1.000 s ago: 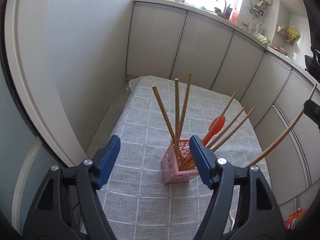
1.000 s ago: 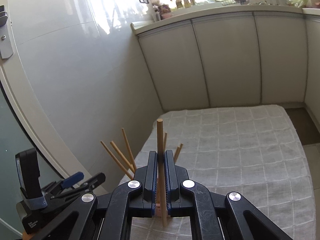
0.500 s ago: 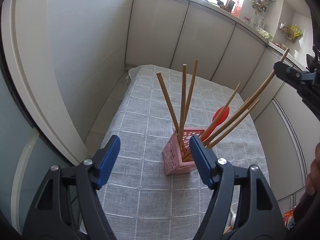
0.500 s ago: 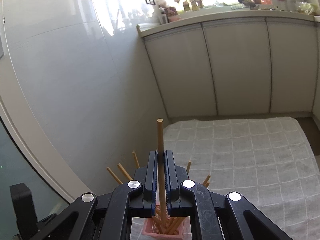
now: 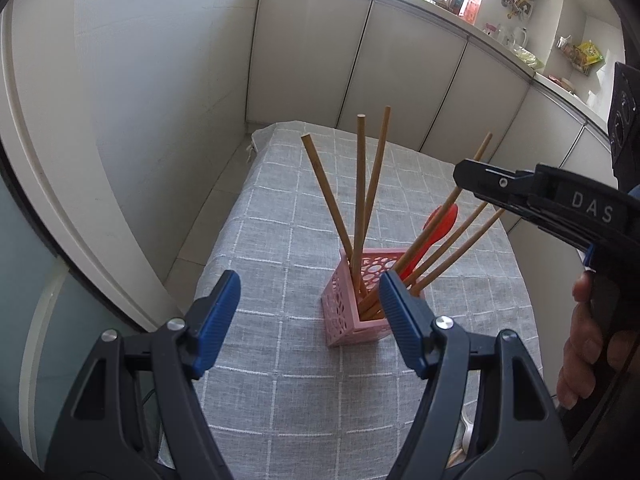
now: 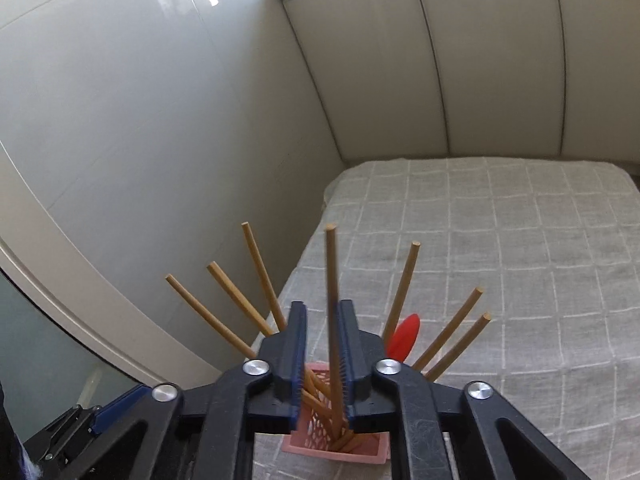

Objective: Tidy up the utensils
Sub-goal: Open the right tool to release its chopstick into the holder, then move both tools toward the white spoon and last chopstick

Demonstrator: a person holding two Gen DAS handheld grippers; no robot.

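Observation:
A pink perforated holder (image 5: 352, 300) stands on the grey checked tablecloth (image 5: 280, 240); it also shows in the right wrist view (image 6: 336, 446). Several wooden chopsticks (image 5: 360, 200) and a red spoon (image 5: 434, 226) lean in it. My right gripper (image 6: 322, 312) is right above the holder, its jaws slightly parted around a chopstick (image 6: 332, 300) whose lower end is in the holder. The pads (image 6: 298, 360) do not press it. The right gripper also shows in the left wrist view (image 5: 464, 178). My left gripper (image 5: 310, 292) is open and empty, just in front of the holder.
The table stands in a corner, with a white wall (image 5: 160, 80) to its left and white cabinets (image 5: 400, 72) behind. A kitchen counter with bottles and jars (image 5: 460, 0) runs along the back. The tablecloth (image 6: 500, 260) stretches to the right of the holder.
My right gripper carried the chopstick from the right to over the holder, lowered it in, and its jaws have parted slightly. My left gripper stayed open and came a little closer.

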